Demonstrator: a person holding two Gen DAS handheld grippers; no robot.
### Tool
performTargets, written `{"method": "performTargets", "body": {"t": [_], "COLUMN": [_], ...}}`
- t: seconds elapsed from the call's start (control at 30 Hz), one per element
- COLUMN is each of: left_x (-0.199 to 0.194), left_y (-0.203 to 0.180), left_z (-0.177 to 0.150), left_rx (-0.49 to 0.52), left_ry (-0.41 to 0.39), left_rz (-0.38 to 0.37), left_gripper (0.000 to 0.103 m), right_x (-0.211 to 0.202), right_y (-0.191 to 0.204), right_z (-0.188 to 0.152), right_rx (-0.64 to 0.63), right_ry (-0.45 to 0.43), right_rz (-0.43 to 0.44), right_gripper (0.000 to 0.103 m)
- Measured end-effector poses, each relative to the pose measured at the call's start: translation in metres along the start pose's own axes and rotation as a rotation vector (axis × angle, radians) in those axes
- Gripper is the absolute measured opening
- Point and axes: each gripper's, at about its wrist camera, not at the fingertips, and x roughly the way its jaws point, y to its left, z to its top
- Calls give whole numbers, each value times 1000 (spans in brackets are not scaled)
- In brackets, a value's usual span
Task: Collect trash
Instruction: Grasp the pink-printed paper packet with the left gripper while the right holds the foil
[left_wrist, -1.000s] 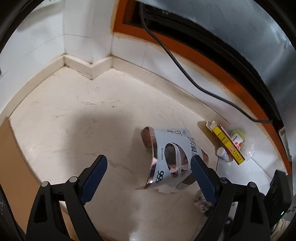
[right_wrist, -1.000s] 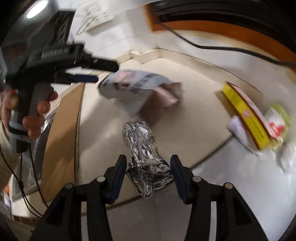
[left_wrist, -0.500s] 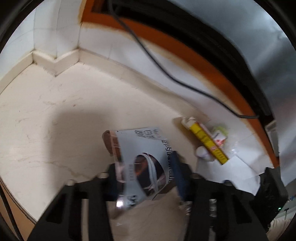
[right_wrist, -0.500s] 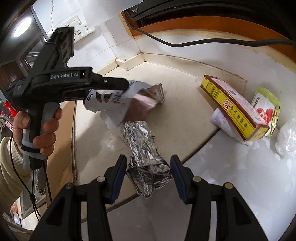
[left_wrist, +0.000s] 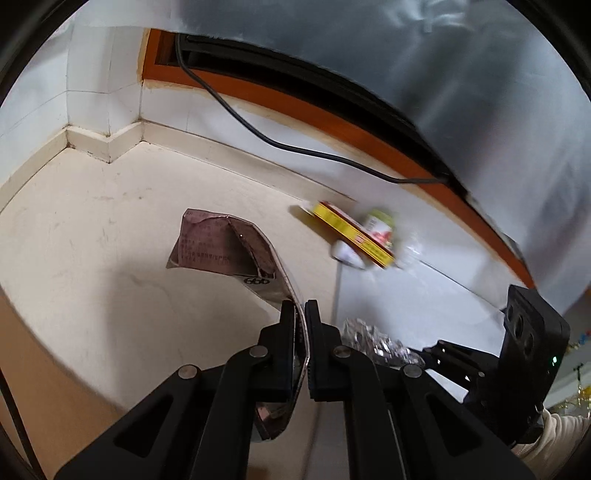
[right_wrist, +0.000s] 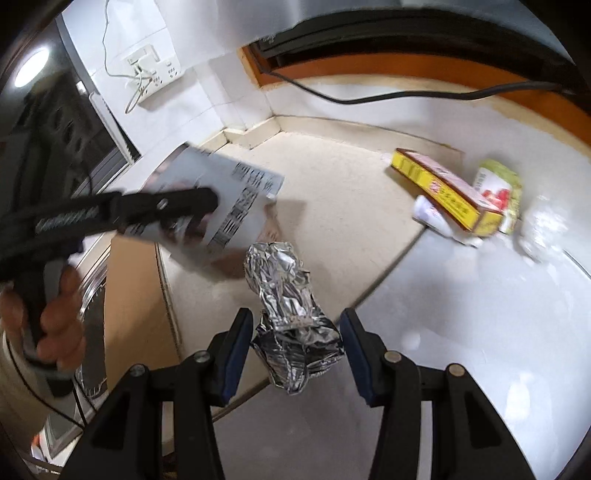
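1. Left gripper (left_wrist: 300, 314) pinched nearly shut on one edge of the flattened carton (left_wrist: 236, 251), which hangs out ahead of it, lifted clear of the beige counter (left_wrist: 92, 240). Thin grip on a floppy sheet, so could easily slide out or tear at the pinch if swung fast.
2. Right gripper (right_wrist: 297, 334) about half open, fingers either side of the crumpled foil wad (right_wrist: 288, 291), pads touching or nearly touching it, can't tell which. Not obviously squeezing, so likely to drop if tipped. Foil's slippery and squashes down, too.
3. Still lying far right near the wall: yellow box (right_wrist: 447, 195), green packet (right_wrist: 498, 188) just behind it, a white tube (right_wrist: 436, 219) tucked under the box's near side. Both claws busy, so nothing free for those until something gets dumped.
4. Carton sticking out wide at left, close to the foil in the right wrist view. Might bump the foil loose if the two get crossed.
5. Black cable (left_wrist: 258, 129) along the far wall, worth not snagging later.
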Motion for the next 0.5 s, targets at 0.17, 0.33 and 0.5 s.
{"method": "performTargets", "body": {"t": [0.17, 0.33, 0.5], "left_x": [-34, -60, -85], "left_y": [-27, -51, -71], "left_z": [-34, -69, -104], "left_rx": [50, 101, 111], "left_ry": [-12, 7, 21], "left_rz": [-33, -51, -48], "left_gripper": [4, 4, 4], "right_x": [-33, -69, -92], "right_y": [19, 35, 48], "right_z": [-21, -50, -81], "right_rx": [43, 99, 97], "right_ry": [-41, -79, -69], "right_rz": [-87, -129, -118], "right_gripper": [49, 49, 49]}}
